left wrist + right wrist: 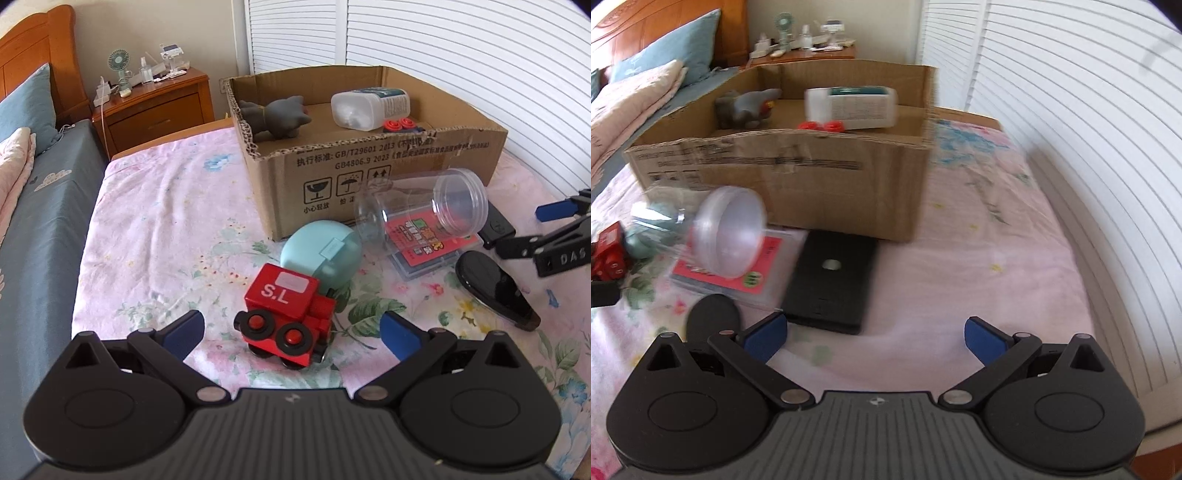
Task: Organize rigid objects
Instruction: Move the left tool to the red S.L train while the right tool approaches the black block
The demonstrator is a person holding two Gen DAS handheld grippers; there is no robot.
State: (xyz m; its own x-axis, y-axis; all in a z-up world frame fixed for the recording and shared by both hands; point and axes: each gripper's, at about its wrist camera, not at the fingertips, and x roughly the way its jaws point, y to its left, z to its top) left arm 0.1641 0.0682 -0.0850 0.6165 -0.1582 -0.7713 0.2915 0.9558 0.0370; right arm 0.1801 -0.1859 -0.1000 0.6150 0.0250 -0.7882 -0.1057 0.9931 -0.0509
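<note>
Left hand-held gripper (291, 332) spread wide, empty | red toy train (288, 314) between fingertips | right hand-held gripper (875, 336) wide, empty

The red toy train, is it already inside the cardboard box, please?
No, the red toy train stands on the floral sheet in front of the cardboard box.

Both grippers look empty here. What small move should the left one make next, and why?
Probably ease the left gripper forward and down around the red toy train: its jaws stand open, the train sits right between them on the bedspread, and the cardboard box already holds other items.
</note>
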